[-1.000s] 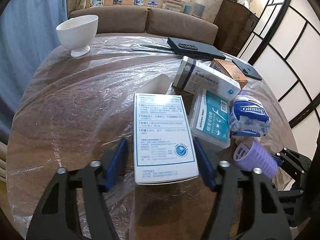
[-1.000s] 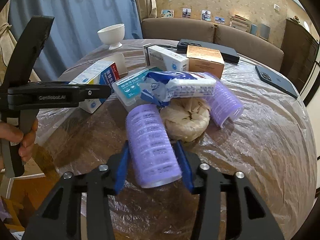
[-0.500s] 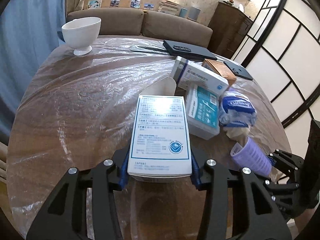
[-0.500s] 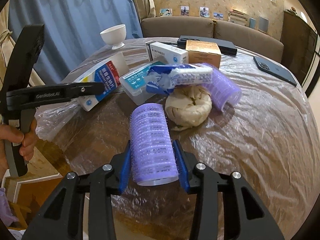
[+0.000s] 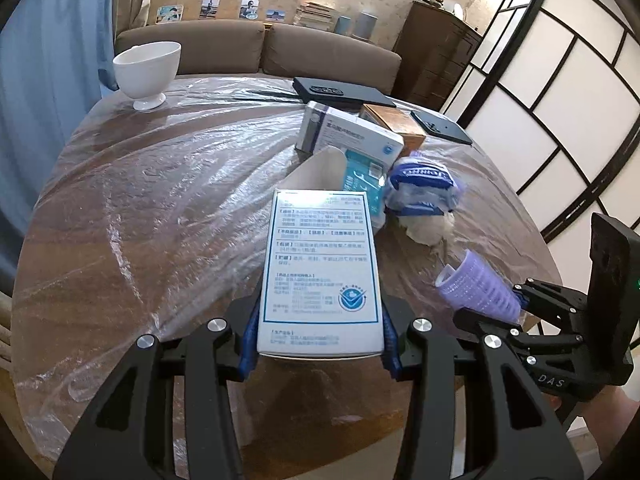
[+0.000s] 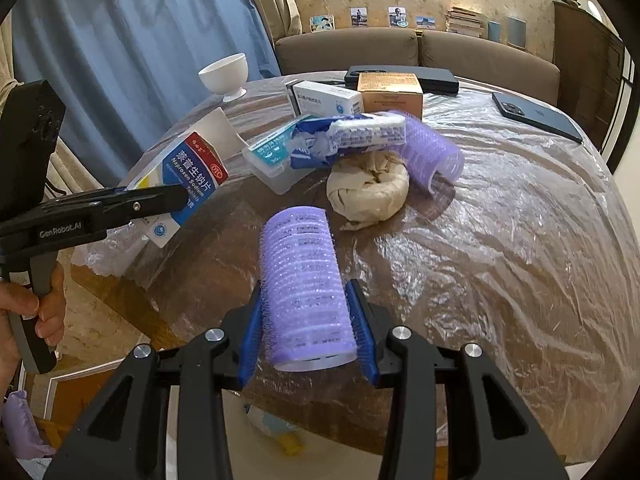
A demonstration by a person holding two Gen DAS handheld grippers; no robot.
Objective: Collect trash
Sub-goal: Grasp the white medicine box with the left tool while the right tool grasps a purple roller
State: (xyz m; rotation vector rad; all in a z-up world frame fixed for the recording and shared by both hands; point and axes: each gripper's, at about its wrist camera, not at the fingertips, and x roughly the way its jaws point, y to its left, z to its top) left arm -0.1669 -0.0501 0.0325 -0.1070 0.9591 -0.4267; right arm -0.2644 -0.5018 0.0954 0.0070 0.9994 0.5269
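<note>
White medicine box (image 5: 320,276) clamped between the left gripper (image 5: 319,340) jaws above the surface (image 5: 160,208), purple hair roller (image 6: 306,284) clamped in the right gripper (image 6: 308,336) jaws, crumpled paper wad (image 6: 368,190), tissue pack (image 6: 352,134), second roller (image 6: 430,150) and boxes clustered beyond.

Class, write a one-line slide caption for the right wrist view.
Right gripper clamps a purple hair roller above the plastic-covered table.

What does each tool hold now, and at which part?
The left tool grips the medicine box by its long sides, near its closed end. The right tool grips a purple hair roller across its sides.
</note>
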